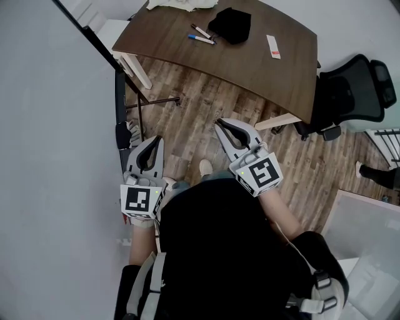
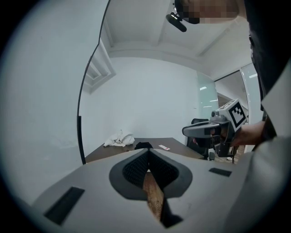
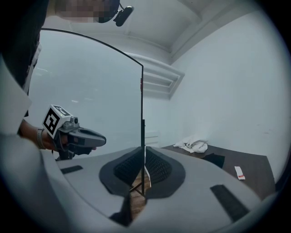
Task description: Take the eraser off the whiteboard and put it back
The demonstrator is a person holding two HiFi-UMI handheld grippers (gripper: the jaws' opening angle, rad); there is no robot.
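Note:
The whiteboard [image 1: 50,156] fills the left of the head view; its dark frame edge [image 3: 142,109] runs up the middle of the right gripper view. A dark block [image 1: 120,119] sits at the board's lower edge, and I cannot tell whether it is the eraser. My left gripper [image 1: 156,141] is held close to that edge, its jaws shut with nothing between them [image 2: 148,154]. My right gripper [image 1: 220,124] is beside it over the wooden floor, also shut and empty [image 3: 143,152]. Each gripper shows in the other's view: the right gripper [image 2: 204,130] and the left gripper [image 3: 91,139].
A brown table [image 1: 250,62] stands ahead with two markers [image 1: 201,34], a black cloth [image 1: 230,25], a small white and red strip [image 1: 273,47] and a white rag [image 1: 181,5]. A black office chair [image 1: 350,94] is at the right. The board's stand legs [image 1: 150,100] cross the floor.

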